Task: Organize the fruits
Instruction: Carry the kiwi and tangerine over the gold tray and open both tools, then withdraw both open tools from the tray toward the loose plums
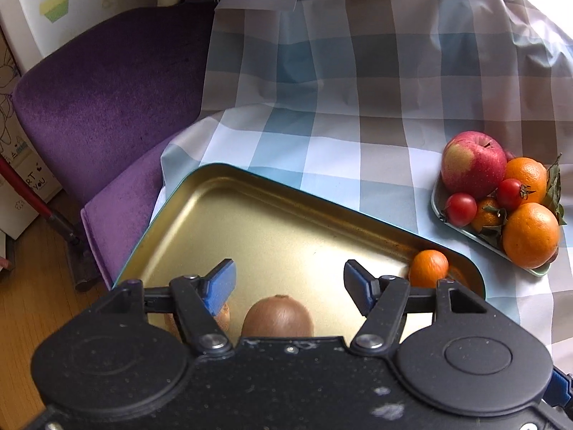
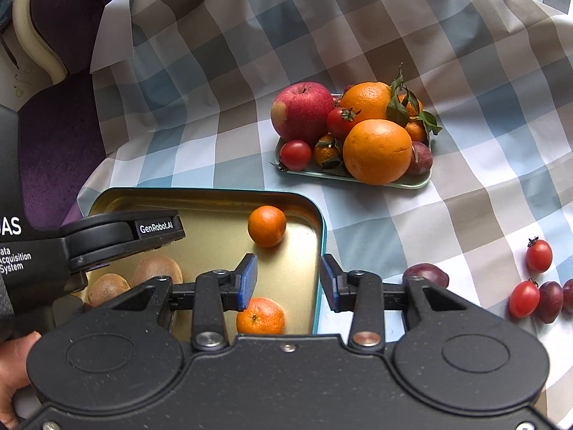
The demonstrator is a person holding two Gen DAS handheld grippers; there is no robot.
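Observation:
A gold tin tray (image 1: 250,229) lies on the checked cloth. My left gripper (image 1: 290,286) hangs open over it; a kiwi (image 1: 277,317) lies under the gap, clear of both pads. A second kiwi (image 1: 222,317) peeks from behind the left finger, and a mandarin (image 1: 428,268) sits in the tray's right corner. My right gripper (image 2: 289,281) stands open over the tray's right rim (image 2: 318,236) with nothing between its pads. Below it are two mandarins (image 2: 266,225) (image 2: 260,316) and both kiwis (image 2: 157,268) in the tray.
A pale plate (image 2: 412,182) holds an apple (image 2: 302,113), oranges (image 2: 378,150), cherry tomatoes and small mandarins. Loose plums (image 2: 428,274) and cherry tomatoes (image 2: 539,256) lie on the cloth at right. A purple chair (image 1: 107,107) stands beyond the table's left edge. A hand (image 2: 14,358) shows at lower left.

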